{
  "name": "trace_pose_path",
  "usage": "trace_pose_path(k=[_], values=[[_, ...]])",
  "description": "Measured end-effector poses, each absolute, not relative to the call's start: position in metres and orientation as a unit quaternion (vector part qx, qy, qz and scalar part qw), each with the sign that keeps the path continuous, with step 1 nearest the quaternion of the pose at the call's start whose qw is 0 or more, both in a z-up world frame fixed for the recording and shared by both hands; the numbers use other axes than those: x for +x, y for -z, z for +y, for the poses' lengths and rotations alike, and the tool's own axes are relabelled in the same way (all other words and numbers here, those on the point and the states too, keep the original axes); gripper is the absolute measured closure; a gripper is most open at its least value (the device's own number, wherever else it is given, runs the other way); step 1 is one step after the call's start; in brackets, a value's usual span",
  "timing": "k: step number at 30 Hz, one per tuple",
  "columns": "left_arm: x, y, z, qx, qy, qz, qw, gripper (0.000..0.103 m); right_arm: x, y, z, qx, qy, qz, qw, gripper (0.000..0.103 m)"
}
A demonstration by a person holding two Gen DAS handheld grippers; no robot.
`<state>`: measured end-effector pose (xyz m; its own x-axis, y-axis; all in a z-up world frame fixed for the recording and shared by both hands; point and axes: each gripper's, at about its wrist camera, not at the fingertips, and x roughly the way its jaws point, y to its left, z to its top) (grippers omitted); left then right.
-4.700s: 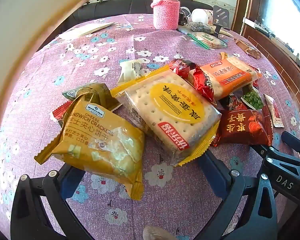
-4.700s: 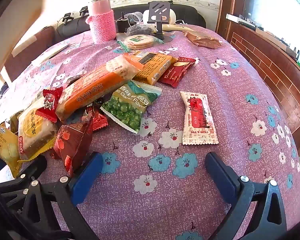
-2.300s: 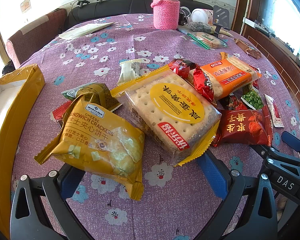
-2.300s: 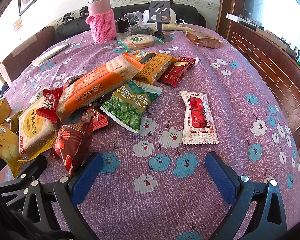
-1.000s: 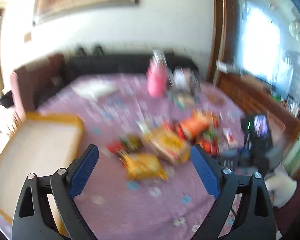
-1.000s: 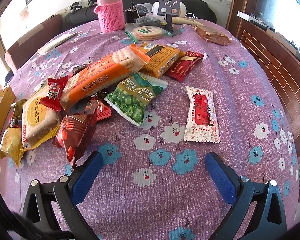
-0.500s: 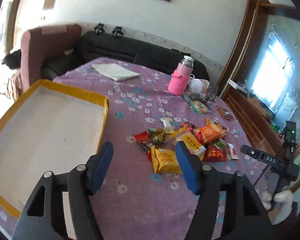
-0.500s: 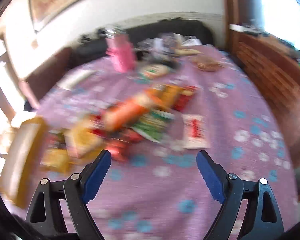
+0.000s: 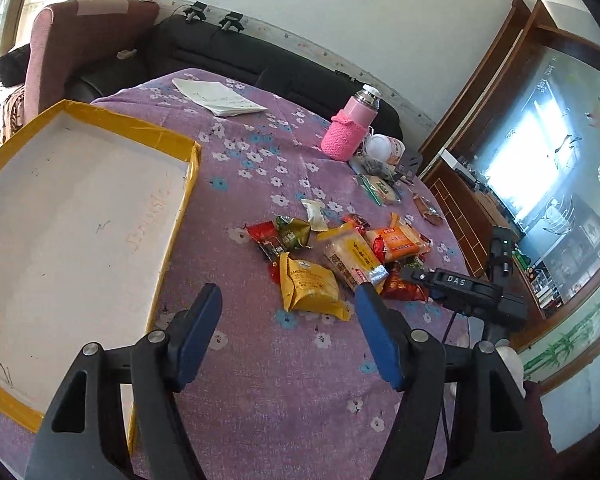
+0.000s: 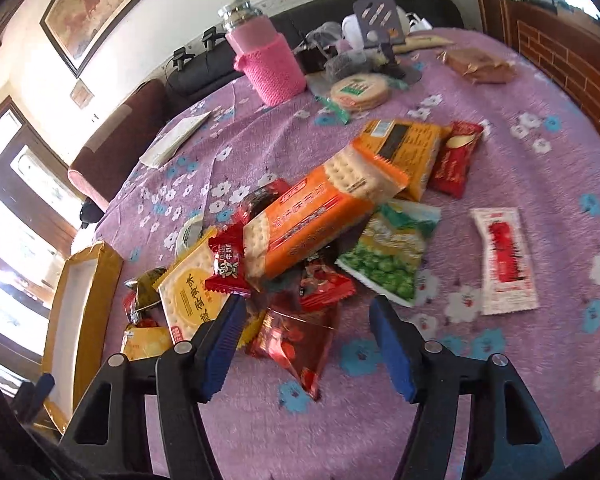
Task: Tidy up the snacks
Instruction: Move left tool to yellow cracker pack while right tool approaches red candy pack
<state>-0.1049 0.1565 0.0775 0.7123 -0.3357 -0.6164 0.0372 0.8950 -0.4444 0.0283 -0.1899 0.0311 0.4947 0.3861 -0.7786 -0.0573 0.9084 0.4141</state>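
A pile of snack packets lies on the purple flowered tablecloth. In the left wrist view a yellow cracker bag (image 9: 310,286) and a biscuit pack (image 9: 354,258) lie ahead. My left gripper (image 9: 286,306) is open and empty, raised above the table. A shallow yellow-edged box (image 9: 168,236) lies to its left. In the right wrist view my right gripper (image 10: 304,318) is open and empty, low over a dark red packet (image 10: 296,340). Beyond it lie an orange cracker pack (image 10: 316,220), a green pea bag (image 10: 388,256) and a white and red sachet (image 10: 504,260).
A pink knitted-sleeve flask (image 10: 268,60) stands at the table's far side with a round cracker pack (image 10: 360,90), a phone stand (image 10: 380,14) and a brown packet (image 10: 476,64). A folded paper (image 9: 218,98) lies far left. Sofa and armchair stand behind; a wooden cabinet is at right.
Both grippers lifted away from the table and swung; the left now looks down from higher and farther back. The right has come back low over the pile. The yellow box came into view.
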Motion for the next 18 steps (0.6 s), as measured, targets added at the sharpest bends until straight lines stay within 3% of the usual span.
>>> trace_pose_path(k=[4, 9, 11, 12, 18], values=[[-0.104, -0.079, 0.158, -0.199, 0.107, 0.368, 0.902, 0.035, 0.002, -0.034, -0.186, 0.164, -0.164, 0.504, 0.832, 0.071], [-0.078, -0.069, 0.148, -0.225, 0.138, 0.4, 0.877, 0.035, -0.026, -0.038, -0.191, 0.125, -0.172, 0.519, 0.828, 0.065], [-0.063, -0.065, 0.133, -0.219, 0.158, 0.416, 0.869, 0.03, -0.028, -0.045, -0.192, 0.112, -0.167, 0.496, 0.845, 0.046], [-0.052, -0.062, 0.123, -0.202, 0.164, 0.425, 0.867, 0.03, -0.026, -0.047, -0.19, 0.111, -0.169, 0.489, 0.849, 0.031], [0.0, -0.04, 0.086, -0.121, 0.171, 0.458, 0.864, 0.03, -0.013, -0.028, -0.156, 0.04, -0.158, 0.493, 0.855, 0.032]])
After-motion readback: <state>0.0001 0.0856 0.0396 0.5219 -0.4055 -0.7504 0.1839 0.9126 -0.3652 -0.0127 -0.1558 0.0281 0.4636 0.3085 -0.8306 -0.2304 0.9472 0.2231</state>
